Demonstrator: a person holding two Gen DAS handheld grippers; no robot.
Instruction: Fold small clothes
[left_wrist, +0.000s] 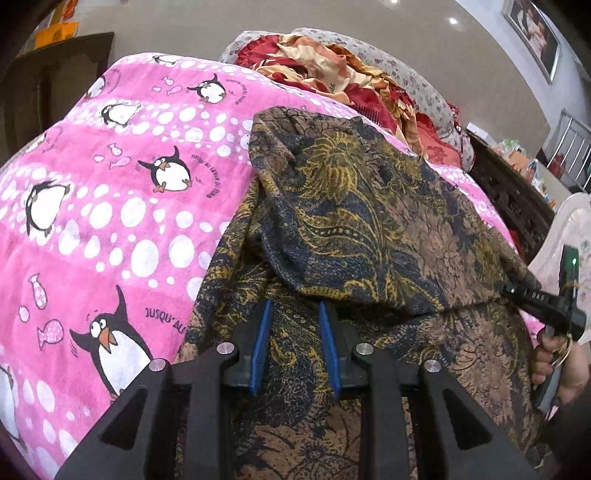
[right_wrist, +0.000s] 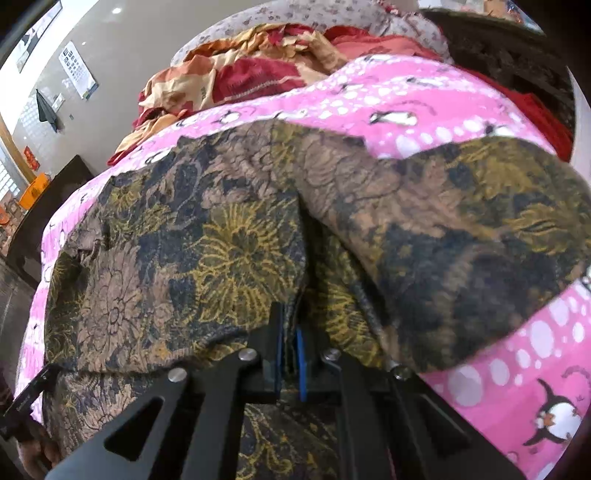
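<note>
The patterned brown and navy garment (left_wrist: 369, 221) lies on the pink penguin blanket (left_wrist: 110, 206) covering the bed, towards its near edge, with one layer doubled over the lower part. The left tool (left_wrist: 295, 314) appears clenched on a fold of the cloth at the near hem, apparently anchoring it. The right tool (right_wrist: 290, 332) is clenched on gathered cloth at the opposite side, seemingly to carry that edge across. Judged: a fold is under way. A heap of red and orange bedding (left_wrist: 332, 62) sits at the far edge.
</note>
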